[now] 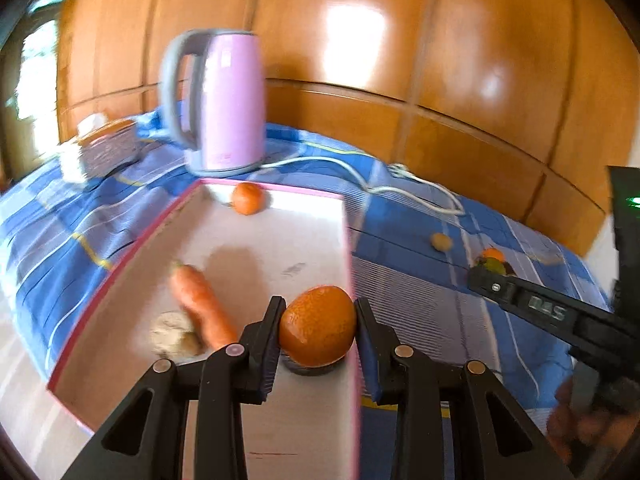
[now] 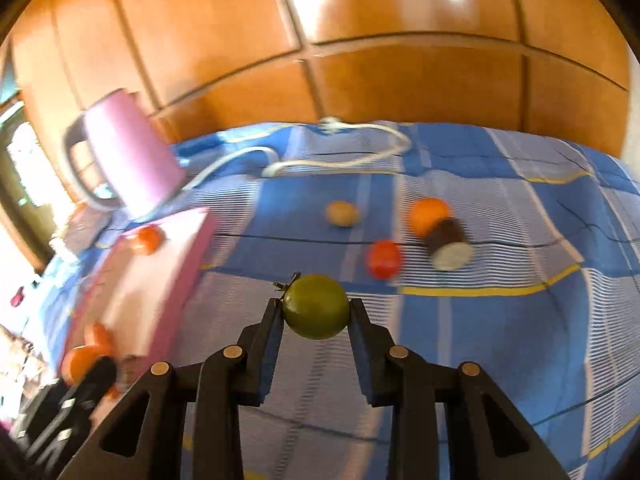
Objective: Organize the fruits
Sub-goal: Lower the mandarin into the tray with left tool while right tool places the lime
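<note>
L hand-held gripper [image 1: 317,326] clamped on round orange fruit [image 1: 318,326] above pink-rimmed box [image 1: 256,240]. R hand-held gripper [image 2: 316,312] pinching green round fruit [image 2: 316,306] over blue checked cloth [image 2: 500,320].

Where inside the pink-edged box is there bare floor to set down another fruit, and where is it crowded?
Free: the middle of the box, between the far orange and the carrot. Crowded: the near end, around the carrot, the beige lump and the held orange.

Both wrist views look forward and down, close over a blue cloth [image 2: 480,184]. Left faces the box [image 1: 256,240]; right faces far fruit. Shared: kettle [image 1: 228,104], box, cord [image 2: 340,160].
</note>
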{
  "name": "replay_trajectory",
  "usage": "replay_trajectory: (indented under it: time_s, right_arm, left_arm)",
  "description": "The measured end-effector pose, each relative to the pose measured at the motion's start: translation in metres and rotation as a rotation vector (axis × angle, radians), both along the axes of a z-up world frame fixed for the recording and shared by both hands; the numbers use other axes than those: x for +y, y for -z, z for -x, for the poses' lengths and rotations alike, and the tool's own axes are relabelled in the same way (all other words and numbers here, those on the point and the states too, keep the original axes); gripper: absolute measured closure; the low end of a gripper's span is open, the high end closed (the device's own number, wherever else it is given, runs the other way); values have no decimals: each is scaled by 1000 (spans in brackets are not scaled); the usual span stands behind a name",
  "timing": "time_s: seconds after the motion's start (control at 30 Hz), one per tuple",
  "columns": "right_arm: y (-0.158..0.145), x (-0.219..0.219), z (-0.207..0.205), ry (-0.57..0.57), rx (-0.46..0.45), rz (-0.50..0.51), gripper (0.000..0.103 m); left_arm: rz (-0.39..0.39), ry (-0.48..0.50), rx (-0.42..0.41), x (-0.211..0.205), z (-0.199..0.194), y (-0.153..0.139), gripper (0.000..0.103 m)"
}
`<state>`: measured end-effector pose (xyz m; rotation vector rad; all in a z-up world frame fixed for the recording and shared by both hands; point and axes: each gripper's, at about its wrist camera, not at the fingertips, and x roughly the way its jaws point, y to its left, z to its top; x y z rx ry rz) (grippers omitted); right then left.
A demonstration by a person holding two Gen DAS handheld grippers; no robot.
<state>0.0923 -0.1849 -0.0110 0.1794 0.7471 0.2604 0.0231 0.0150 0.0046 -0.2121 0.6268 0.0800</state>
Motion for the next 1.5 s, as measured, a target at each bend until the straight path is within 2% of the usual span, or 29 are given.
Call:
replay_trajectory:
  time_s: [0.23, 0.43, 0.57, 0.7, 0.83, 0.87, 0.93, 1.03, 1.13, 1.5]
  right_arm:
    - [-25, 48, 14, -131, -26, -48, 70]
    - [-33, 78, 19, -206, -17, -73, 70]
    - [-35, 95, 18, -237, -13, -78, 70]
    - [-35, 107, 15, -259, 0, -79, 70]
    - [-32, 117, 13, -273, 15, -78, 69]
    - [-31, 119, 12, -277, 17, -75, 69]
    - [-29, 124, 12, -288, 25, -75, 68]
    - [-28, 131, 12, -304, 32, -78, 67]
    - [-28, 136, 14, -317, 26, -71, 64]
    - [-27, 129, 26, -291, 26, -63, 61]
  left_arm:
    - [78, -205, 15, 48, 0, -2, 68]
    - [131, -286, 22, 69, 0, 2, 68]
    - [133, -303, 20, 71, -1, 4, 68]
    - [136, -312, 27, 70, -2, 6, 61]
    - [117, -310, 33, 67, -4, 6, 59]
    - [114, -314, 36, 67, -5, 7, 57]
    - [115, -332, 53, 69, -7, 9, 45]
    - [138, -355, 61, 75, -8, 12, 40]
    - [126, -354, 63, 72, -8, 13, 39]
    - [80, -316, 25, 62, -5, 8, 39]
